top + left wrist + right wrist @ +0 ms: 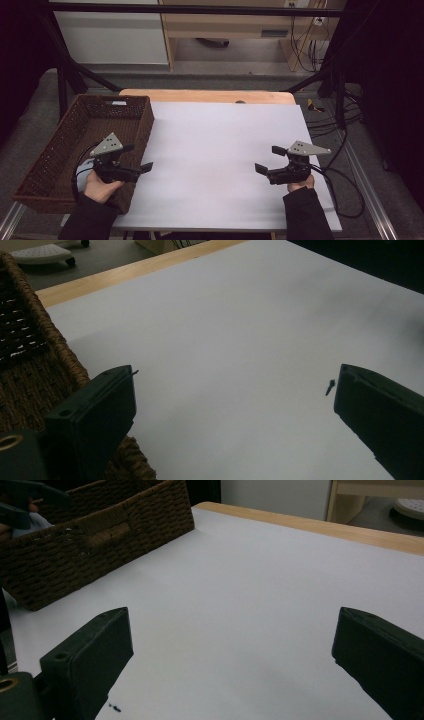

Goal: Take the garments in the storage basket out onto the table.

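High view: white sheet [220,160] across centre frame, covering a wooden table [200,95] whose bare strip runs along the sheet's upper edge. Grey floor, pale cabinets and dangling cables at top; black frame bars at upper left and right. Brown wicker basket [55,155] at left, hard against the sheet's left edge. Left gripper [139,157] over the basket's right wall, jaws wide apart, gripping nothing. Right gripper [270,159] at lower right, jaws likewise spread and bare. Broad open sheet between both.
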Demonstrator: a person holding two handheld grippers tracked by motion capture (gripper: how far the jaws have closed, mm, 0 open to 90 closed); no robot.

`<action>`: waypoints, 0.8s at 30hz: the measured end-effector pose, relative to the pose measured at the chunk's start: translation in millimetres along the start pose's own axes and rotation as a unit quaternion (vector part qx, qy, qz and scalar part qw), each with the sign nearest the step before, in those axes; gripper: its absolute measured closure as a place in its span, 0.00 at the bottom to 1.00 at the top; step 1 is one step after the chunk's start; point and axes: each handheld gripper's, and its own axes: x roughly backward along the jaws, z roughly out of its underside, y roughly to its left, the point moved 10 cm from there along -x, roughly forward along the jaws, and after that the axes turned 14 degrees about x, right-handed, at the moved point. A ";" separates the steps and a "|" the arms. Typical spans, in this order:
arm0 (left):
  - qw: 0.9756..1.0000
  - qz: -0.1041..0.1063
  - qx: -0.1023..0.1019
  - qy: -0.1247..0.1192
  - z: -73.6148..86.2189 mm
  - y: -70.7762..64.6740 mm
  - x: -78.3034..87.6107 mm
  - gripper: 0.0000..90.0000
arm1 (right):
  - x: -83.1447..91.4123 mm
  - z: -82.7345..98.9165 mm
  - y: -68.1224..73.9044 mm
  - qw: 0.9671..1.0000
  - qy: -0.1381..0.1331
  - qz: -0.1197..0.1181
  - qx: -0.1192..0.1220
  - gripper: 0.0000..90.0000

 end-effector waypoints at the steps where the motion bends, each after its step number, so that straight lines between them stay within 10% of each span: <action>1: 1.000 0.000 0.001 0.001 0.0 -0.1 -0.1 0.03 | 0.1 0.2 -0.2 1.000 0.000 0.001 0.000 0.04; 24: 1.000 -0.009 -0.002 0.010 -2.4 -0.7 4.0 0.03 | -2.9 2.7 1.0 1.000 0.005 0.000 0.002 0.04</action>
